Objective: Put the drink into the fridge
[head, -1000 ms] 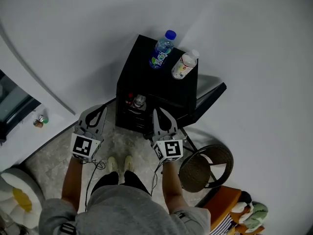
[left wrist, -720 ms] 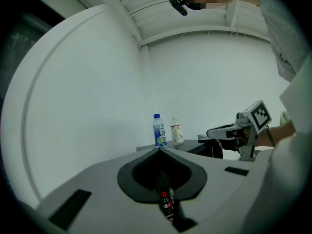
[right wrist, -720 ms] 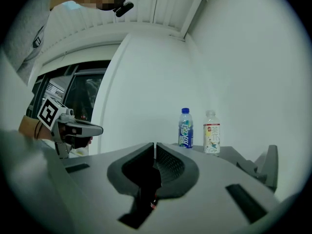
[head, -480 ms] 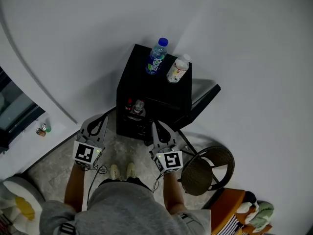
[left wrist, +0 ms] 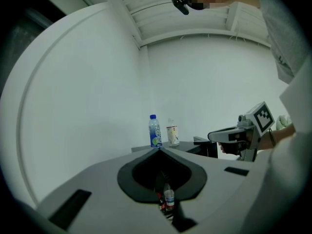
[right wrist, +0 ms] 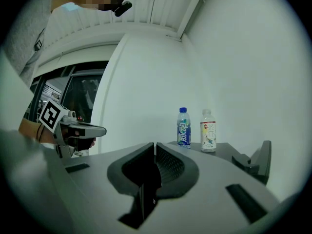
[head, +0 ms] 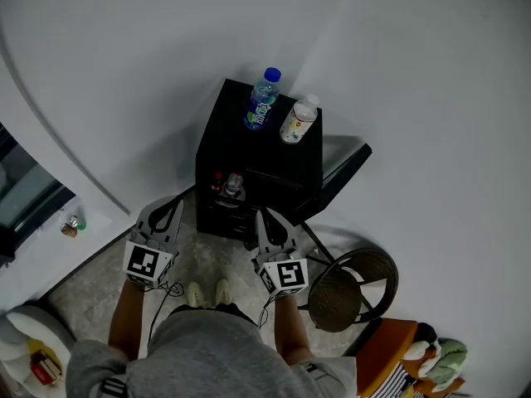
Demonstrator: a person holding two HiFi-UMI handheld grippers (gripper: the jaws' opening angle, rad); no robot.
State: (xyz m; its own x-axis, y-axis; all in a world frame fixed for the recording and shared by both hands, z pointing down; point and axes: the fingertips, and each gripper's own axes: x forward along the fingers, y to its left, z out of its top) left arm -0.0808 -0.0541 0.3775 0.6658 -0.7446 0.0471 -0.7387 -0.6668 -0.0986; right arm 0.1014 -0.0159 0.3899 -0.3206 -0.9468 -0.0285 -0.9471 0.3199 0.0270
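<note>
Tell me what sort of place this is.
Probably a corner of a lived-in room rather than a lab. A small black fridge stands by a white wall with its door open, a blue-capped bottle and a white bottle on top, and a round stool and soft toys nearby.

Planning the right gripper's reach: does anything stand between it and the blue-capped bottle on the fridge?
Nothing visible does. From the right gripper, the blue-capped bottle stands in open view on top of the fridge. The white bottle stands beside it, not in front.
</note>
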